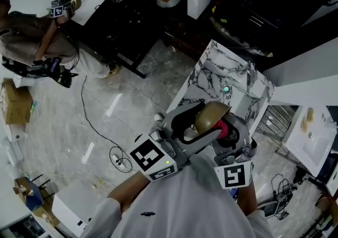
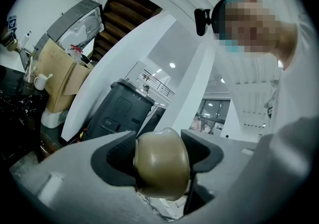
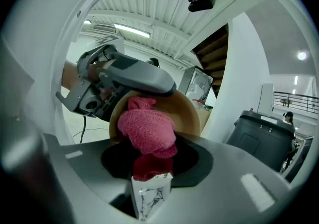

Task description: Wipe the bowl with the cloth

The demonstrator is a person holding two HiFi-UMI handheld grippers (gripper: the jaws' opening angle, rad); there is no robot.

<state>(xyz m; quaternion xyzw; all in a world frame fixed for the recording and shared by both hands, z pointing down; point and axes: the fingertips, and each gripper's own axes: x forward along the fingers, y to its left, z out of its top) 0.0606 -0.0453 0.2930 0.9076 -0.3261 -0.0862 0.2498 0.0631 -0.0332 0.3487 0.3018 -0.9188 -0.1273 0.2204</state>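
Note:
In the left gripper view, my left gripper (image 2: 162,161) is shut on the rim of a tan bowl (image 2: 160,164), whose rounded outside faces the camera. The head view shows this bowl (image 1: 213,113) held up in the air over the corner of a marble-topped counter (image 1: 211,67). My right gripper (image 3: 149,161) is shut on a pink fluffy cloth (image 3: 147,128). The cloth is pressed into the bowl's hollow (image 3: 185,108). From above, the cloth (image 1: 226,129) peeks out just right of the bowl. The left gripper's body (image 3: 124,76) grips the bowl's upper edge.
A person (image 1: 31,41) with another gripper sits at a black table (image 1: 127,20) at the far left. Cables (image 1: 119,160) trail over the pale floor below me. A cardboard box (image 1: 16,102) stands at the left edge. A dark grey bin (image 2: 122,111) stands beyond the counter.

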